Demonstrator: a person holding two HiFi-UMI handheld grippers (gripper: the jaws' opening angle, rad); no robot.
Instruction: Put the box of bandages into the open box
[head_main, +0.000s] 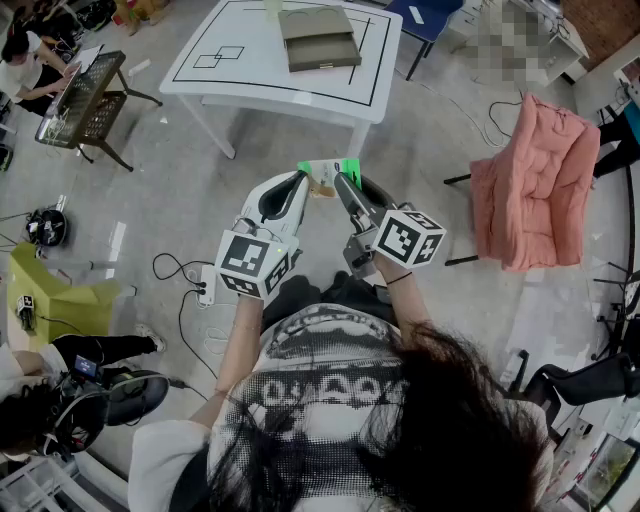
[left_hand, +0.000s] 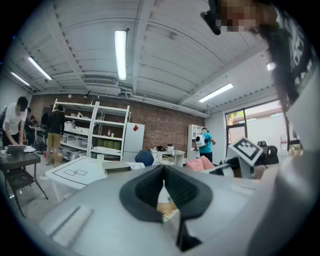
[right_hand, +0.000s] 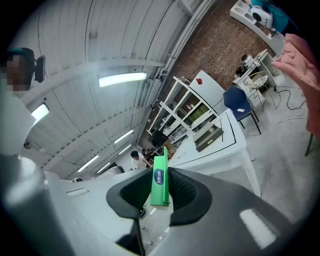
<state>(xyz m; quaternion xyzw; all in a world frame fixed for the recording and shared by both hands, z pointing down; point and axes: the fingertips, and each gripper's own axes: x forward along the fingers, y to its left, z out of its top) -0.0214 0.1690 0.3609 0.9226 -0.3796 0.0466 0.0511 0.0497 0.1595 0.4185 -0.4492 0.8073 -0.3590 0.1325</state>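
The green box of bandages (right_hand: 160, 182) stands on edge between the pads of my right gripper (right_hand: 161, 199), which is shut on it. In the head view the box of bandages (head_main: 330, 170) is held in the air before the person, well short of the table. My left gripper (head_main: 301, 183) points at the same spot from the left; its pads (left_hand: 150, 192) meet at the tips. A pale and tan bit with a green edge (left_hand: 165, 210) shows low in their gap; I cannot tell whether it is pinched. The open box (head_main: 318, 38), olive grey, lies on the white table (head_main: 250, 75).
A pink padded chair (head_main: 535, 180) stands to the right and a blue chair (head_main: 430, 15) behind the table. At the left are a dark side table (head_main: 85, 100) with a seated person, a yellow-green seat (head_main: 50, 295), and cables with a power strip (head_main: 205, 285) on the floor.
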